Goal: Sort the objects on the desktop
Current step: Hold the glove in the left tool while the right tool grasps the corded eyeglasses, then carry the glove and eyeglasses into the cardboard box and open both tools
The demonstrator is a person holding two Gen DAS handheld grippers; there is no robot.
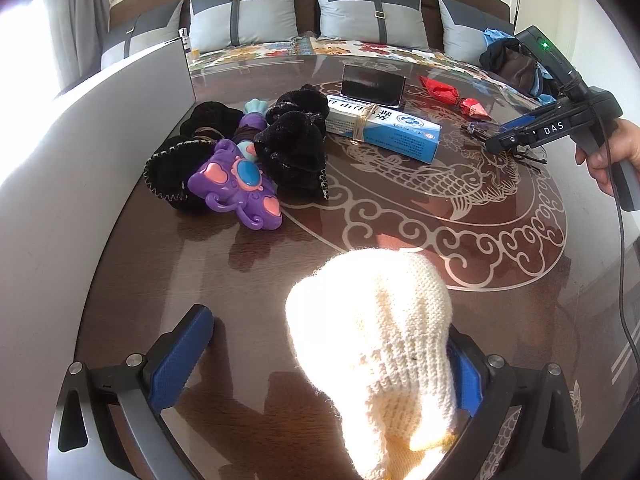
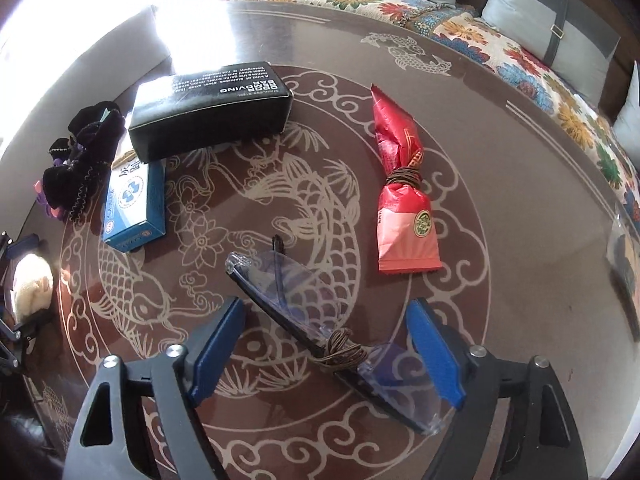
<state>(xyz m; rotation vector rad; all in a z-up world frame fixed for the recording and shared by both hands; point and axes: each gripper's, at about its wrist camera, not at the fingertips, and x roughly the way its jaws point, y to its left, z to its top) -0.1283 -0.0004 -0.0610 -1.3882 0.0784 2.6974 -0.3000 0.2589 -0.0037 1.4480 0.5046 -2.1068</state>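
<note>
Left gripper (image 1: 328,356): blue ribbed pads (image 1: 182,354) stand apart, with a cream knitted item (image 1: 372,344) between them. It lies against the right pad; no clamping is visible.

Right gripper (image 2: 326,344): jaws apart, straddling clear plastic glasses (image 2: 316,320) bound with brown cord; the pads stand clear of the frame, which lies diagonally on the table (image 2: 520,184), a glossy dark surface with a pale fish-and-cloud pattern.

Beyond the glasses lie a red crinkled packet (image 2: 404,200), tied at its waist, a blue carton (image 2: 134,208) and a black rectangular box (image 2: 208,110).

Far left of these: black velvety fabric (image 1: 292,136) around a purple plastic toy (image 1: 236,184).
</note>
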